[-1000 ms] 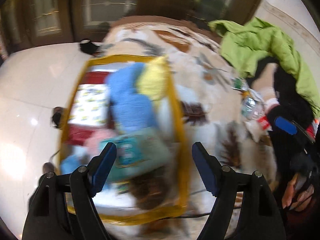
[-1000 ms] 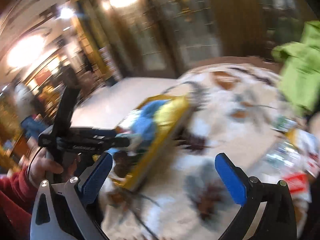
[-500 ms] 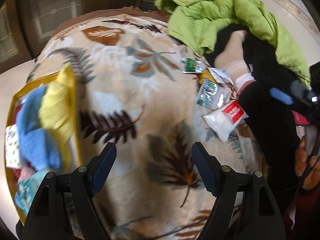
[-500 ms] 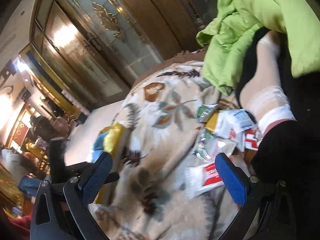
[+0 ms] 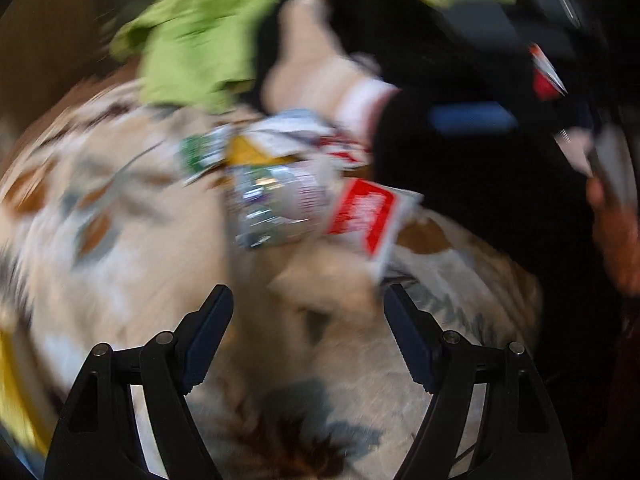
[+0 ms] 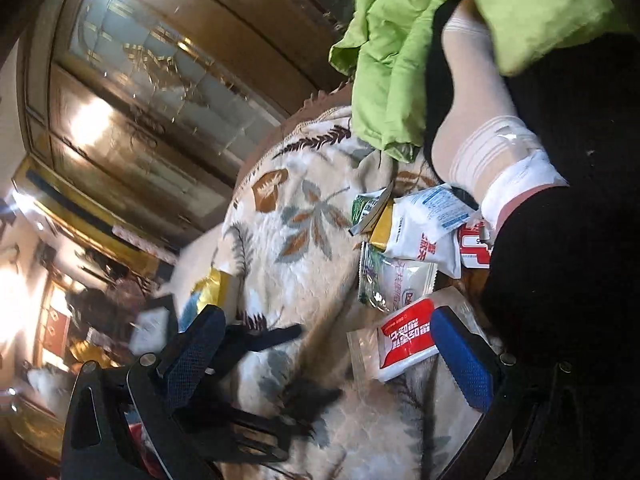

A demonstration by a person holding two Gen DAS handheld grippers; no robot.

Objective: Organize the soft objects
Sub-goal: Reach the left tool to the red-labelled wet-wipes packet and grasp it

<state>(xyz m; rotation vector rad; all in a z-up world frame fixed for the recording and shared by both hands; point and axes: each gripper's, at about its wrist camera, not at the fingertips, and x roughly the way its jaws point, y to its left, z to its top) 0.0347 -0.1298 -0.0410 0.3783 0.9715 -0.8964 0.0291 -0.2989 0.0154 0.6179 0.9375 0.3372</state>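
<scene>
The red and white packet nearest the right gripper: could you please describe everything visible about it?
The red and white packet is a soft, flat pouch of glossy plastic film with a clear sealed edge and a red panel of white characters. It lies flat on the leaf-patterned blanket, closest of the packets to the open right gripper, whose blue finger hides its right end. A clear packet lies just above it. Nothing grips it.

Open leaf-print blanket (image 6: 304, 232) is lying free across the middle, giving room to pass. A heap of packets (image 6: 412, 248) is crowding its right side, with a red-and-white packet (image 6: 404, 340) nearest. Behind them a green garment (image 6: 400, 60) and a person's socked foot (image 6: 476, 120) are blocking the way.
</scene>
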